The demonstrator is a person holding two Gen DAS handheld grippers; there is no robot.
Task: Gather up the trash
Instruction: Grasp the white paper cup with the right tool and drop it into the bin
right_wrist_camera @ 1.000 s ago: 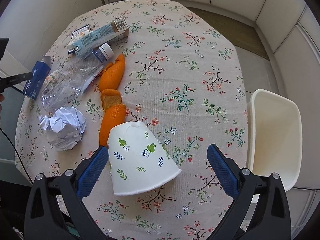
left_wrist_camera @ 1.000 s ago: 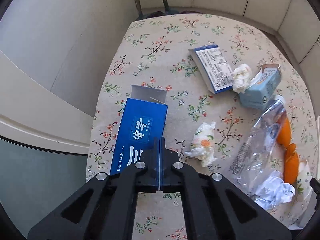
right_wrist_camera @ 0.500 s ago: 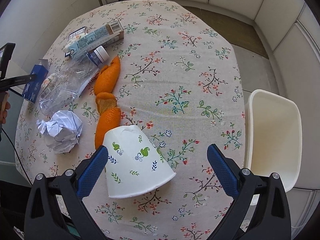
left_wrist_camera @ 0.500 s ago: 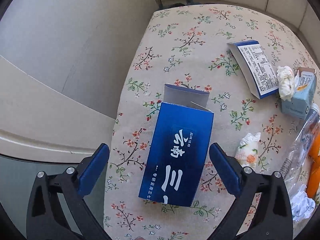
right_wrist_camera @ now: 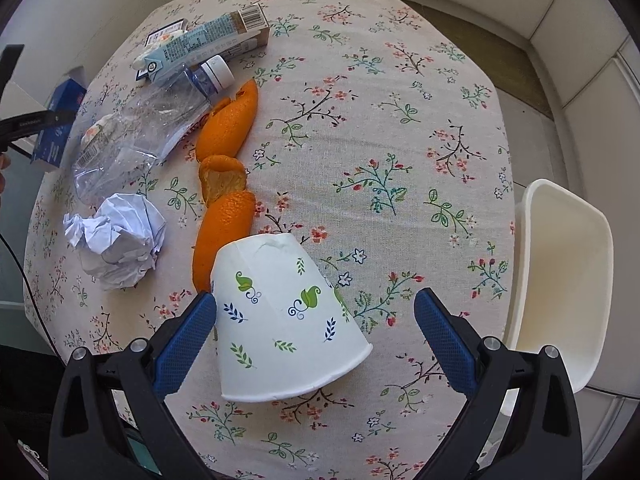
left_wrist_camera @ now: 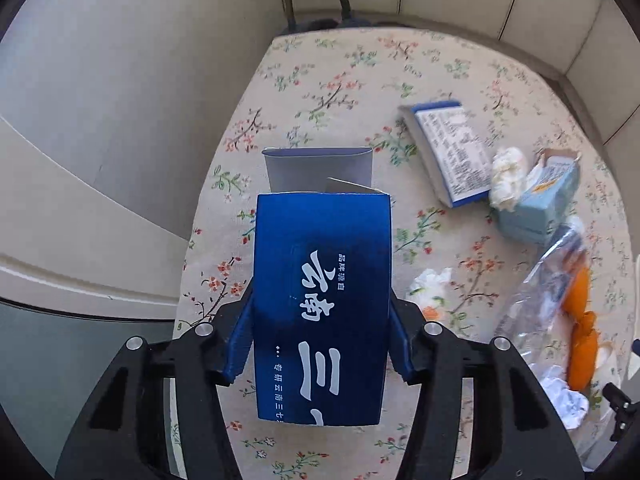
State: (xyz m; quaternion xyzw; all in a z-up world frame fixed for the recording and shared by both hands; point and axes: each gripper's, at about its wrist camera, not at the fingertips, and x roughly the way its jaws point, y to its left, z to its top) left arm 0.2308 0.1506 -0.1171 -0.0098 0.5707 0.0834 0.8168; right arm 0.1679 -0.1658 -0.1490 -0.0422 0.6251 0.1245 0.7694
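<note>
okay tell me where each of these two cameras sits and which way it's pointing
Left wrist: on the left claw, looking steeply down at the blue box, which its pads have just closed onto; only claw arms show.
Right wrist: on the right claw, looking steeply down at the paper cup lying between open pads, left pad close beside it.
Shared: the floral tablecloth, plastic bottle, orange peel, blue box.

Right wrist view: paper cup lies on its side on the tabletop, between the right hand-held gripper fingers. Orange peel at 11 o'clock touching the cup, crumpled paper at 10, plastic bottle behind it, carton beyond. Chair at 3 o'clock off the tabletop.
</note>
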